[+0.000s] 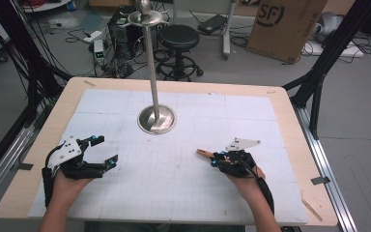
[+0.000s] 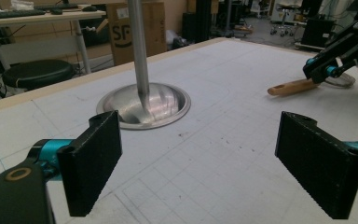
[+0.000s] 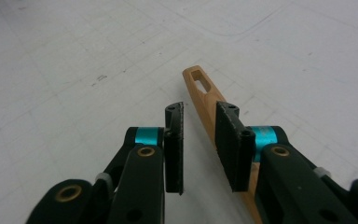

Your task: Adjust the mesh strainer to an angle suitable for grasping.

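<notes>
The wooden handle (image 3: 204,100) lies flat on the tabletop (image 1: 174,169) at the right gripper (image 3: 199,135), its long axis running forward from between the fingers (image 3: 175,140) toward its slotted tip. Those fingers stand slightly apart with the handle passing between them, near the right-hand pad but seemingly not pinched. The left gripper (image 1: 99,152), spread wide and holding nothing, sits well apart to the left, so the right hand is plainly nearer.
</notes>
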Available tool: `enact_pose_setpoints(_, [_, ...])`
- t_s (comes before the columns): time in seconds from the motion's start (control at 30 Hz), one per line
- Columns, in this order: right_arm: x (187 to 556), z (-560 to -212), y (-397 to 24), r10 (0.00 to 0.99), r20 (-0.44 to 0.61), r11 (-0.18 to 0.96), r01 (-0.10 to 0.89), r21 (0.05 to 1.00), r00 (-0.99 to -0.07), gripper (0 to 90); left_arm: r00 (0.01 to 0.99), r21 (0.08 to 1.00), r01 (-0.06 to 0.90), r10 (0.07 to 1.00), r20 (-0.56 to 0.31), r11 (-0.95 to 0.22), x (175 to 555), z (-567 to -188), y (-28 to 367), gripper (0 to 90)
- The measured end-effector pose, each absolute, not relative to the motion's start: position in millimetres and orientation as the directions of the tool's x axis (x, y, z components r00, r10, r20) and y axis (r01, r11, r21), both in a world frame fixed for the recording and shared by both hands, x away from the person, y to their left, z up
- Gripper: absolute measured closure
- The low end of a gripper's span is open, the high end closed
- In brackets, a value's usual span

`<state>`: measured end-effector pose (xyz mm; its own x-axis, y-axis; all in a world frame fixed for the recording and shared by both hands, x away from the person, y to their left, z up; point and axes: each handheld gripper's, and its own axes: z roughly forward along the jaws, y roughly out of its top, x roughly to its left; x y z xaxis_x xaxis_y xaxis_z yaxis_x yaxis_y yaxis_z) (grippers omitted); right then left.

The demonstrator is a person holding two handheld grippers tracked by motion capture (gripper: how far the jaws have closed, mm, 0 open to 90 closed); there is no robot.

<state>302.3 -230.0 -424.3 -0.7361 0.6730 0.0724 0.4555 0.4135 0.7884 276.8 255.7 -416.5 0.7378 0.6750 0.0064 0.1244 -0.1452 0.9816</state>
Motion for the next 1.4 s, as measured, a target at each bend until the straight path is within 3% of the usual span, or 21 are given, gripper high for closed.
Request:
enact_pose_setpoints(0.33, [284, -426, -273, 0.665, 0.099, 0.333, 0.413, 0.848, -0.740, 63.1, 0.740, 0.980, 0.129, 0.672, 0.005, -0.149, 277, -418, 253, 15.1])
enact_pose_setpoints(0.6, [284, -425, -280, 0.665, 0.095, 0.323, 0.400, 0.857, -0.741, 56.0, 0.745, 0.981, 0.125, 0.668, 0.008, -0.151, 276, -418, 253, 15.1])
enact_pose_setpoints(1.0, [285, -422, -281, 0.649, 0.059, 0.349, 0.366, 0.863, -0.758, 43.8, 0.745, 0.982, 0.118, 0.667, 0.009, -0.145, 276, -417, 255, 15.1])
enact_pose_setpoints(1.4, [296, -422, -273, 0.657, -0.027, 0.471, 0.383, 0.794, -0.753, 44.0, 0.745, 0.982, 0.117, 0.667, 0.011, -0.147, 276, -416, 256, 15.1])
